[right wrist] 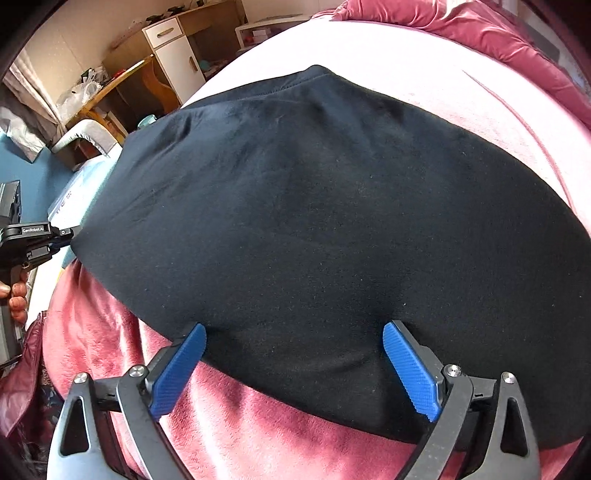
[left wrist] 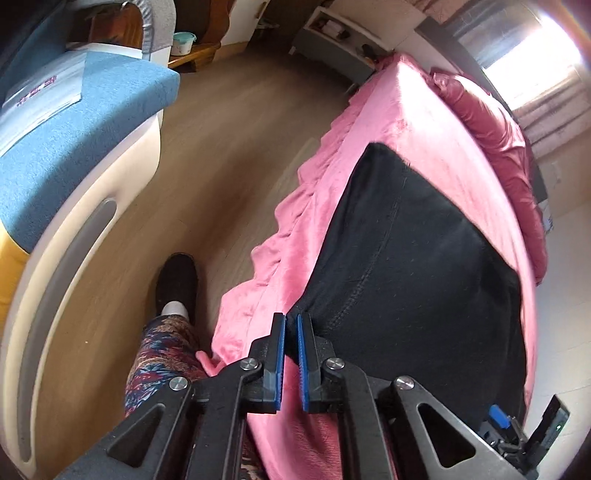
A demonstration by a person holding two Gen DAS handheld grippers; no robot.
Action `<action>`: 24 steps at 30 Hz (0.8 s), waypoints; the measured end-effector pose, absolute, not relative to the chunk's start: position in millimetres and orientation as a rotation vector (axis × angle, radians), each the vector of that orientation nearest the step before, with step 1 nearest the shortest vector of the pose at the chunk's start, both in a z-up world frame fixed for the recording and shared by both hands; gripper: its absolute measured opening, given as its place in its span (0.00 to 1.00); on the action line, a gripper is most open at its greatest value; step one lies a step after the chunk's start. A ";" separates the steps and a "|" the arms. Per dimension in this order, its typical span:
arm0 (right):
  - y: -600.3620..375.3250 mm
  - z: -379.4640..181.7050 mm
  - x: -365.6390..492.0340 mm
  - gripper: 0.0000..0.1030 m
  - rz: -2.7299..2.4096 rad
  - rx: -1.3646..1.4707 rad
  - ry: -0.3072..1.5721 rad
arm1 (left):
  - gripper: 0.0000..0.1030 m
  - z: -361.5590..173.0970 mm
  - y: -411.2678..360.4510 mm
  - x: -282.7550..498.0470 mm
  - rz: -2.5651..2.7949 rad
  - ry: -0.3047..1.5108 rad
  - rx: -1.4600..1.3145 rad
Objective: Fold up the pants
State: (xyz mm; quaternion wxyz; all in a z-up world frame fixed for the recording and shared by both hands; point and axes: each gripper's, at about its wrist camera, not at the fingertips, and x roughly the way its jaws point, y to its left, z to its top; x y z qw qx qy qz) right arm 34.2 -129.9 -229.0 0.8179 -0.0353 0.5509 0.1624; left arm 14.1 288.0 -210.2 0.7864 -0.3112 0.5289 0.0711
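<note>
Black pants lie spread flat on a pink blanket covering a bed. My left gripper is shut on the near corner of the pants, and a pinch of black cloth runs between its blue pads. In the right wrist view the same left gripper grips the left corner of the pants. My right gripper stands open wide over the near edge of the cloth. Its blue fingertips straddle the fabric without pressing on it.
The bed edge drops to a wooden floor. A person's patterned leg and dark shoe stand beside it. A blue-topped white unit is to the left. A rumpled red quilt lies at the bed's far side.
</note>
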 end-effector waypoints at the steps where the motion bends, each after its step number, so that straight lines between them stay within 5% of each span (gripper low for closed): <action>1: -125.9 -231.0 35.7 0.95 0.345 -0.076 1.174 | 0.10 -208.6 287.8 14.0 0.161 1.145 -0.666; 4: -126.0 -231.6 35.4 0.95 0.352 -0.060 1.167 | 0.20 -198.4 293.6 12.7 0.219 1.137 -0.665; 14: -162.2 -199.4 20.5 0.85 0.316 0.054 1.095 | 0.22 -122.7 253.0 9.4 0.151 0.941 -0.524; 24: -312.7 -180.5 8.9 0.58 0.020 0.377 1.041 | 0.22 -137.4 106.6 34.9 -0.249 1.069 -0.291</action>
